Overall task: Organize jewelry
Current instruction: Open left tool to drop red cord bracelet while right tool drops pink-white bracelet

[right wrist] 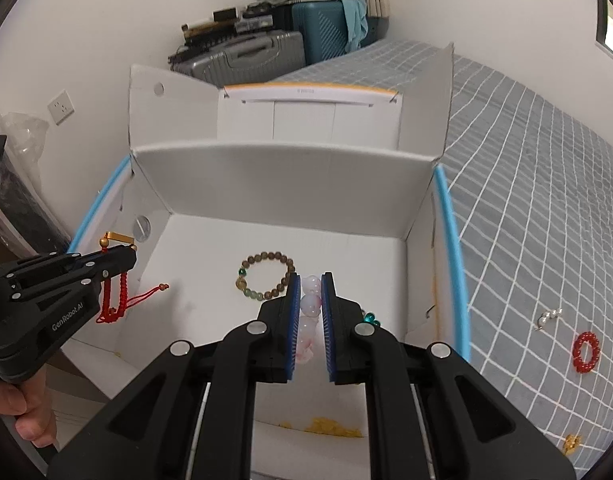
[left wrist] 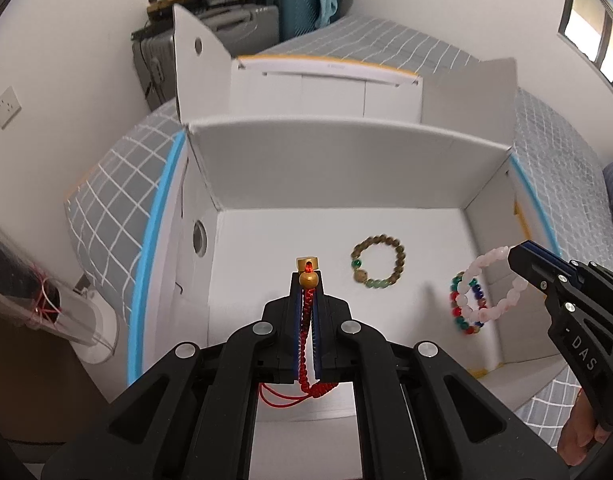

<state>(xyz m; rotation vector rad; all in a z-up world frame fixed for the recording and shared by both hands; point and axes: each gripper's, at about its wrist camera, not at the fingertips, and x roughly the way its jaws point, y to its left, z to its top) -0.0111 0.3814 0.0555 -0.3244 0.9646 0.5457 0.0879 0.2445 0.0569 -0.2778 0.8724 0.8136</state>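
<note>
Jewelry box [left wrist: 330,160], white cardboard, open-topped, on grid-patterned bed [right wrist: 546,200]. Left hand-held gripper [left wrist: 307,280]: clamped on red cord bracelet [left wrist: 306,320] with gold bead, above box. Right hand-held gripper [right wrist: 310,280]: clamped on pink bead bracelet [right wrist: 310,306], above box. Box floor: brown bead bracelet [left wrist: 379,261]; multicolour bead bracelet [left wrist: 466,320]. Bedspread: red bead ring [right wrist: 586,351], pearl clip [right wrist: 549,317].

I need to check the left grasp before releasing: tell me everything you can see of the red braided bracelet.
The red braided bracelet is a knotted red cord with a round gold bead and a flat gold ring at its top. It is clamped between the blue pads of the left tongs, which are shut on it above the white box. The gold pieces poke past the fingertips; its loop and thin tail cords dangle below, touching nothing else.
</note>
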